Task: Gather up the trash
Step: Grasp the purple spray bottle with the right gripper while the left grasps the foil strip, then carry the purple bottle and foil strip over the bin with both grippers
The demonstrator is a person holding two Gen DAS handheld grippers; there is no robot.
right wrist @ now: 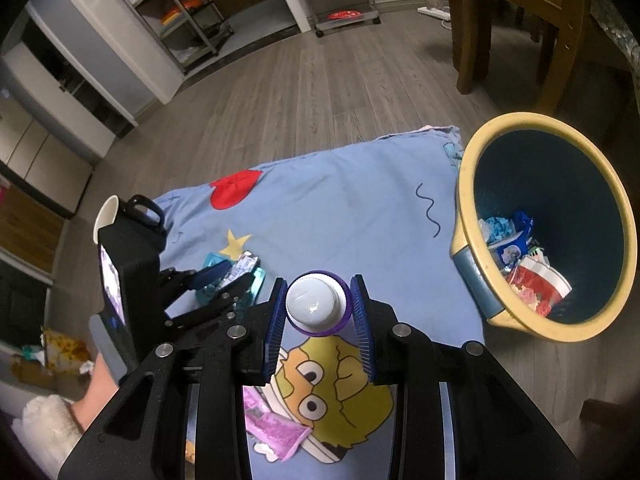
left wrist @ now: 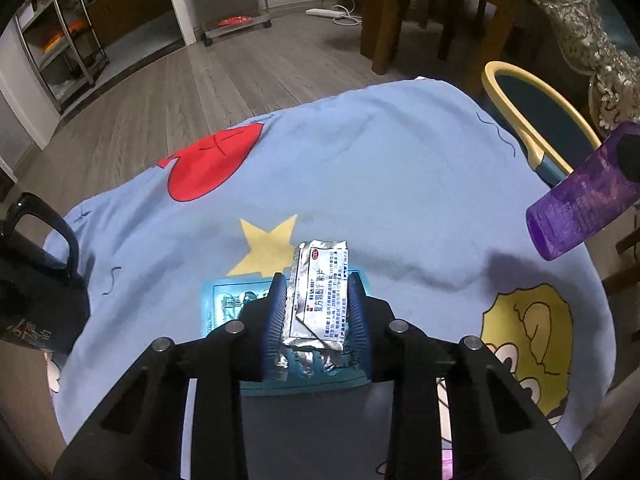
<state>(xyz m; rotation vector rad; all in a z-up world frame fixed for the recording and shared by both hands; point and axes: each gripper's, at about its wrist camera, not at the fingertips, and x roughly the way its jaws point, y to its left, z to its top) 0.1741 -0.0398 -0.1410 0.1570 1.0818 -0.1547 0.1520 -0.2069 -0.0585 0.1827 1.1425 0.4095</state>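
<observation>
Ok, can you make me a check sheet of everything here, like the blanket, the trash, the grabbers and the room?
Surface: blue cartoon cloth with a red heart, a yellow star and a yellow-haired face.
Job's things: silver foil packet between the left gripper's pads; purple bottle with a white cap in the right gripper; teal blister pack lying under the foil packet; pink wrapper on the cloth; yellow-rimmed bin already holding wrappers.
Clutter: paper cup behind the left gripper.
Grippers: left gripper shut on the foil packet; right gripper shut on the purple bottle.
Cables: white power strip with cord on the floor.
Surroundings: wooden floor, metal shelves, wooden chair.
</observation>
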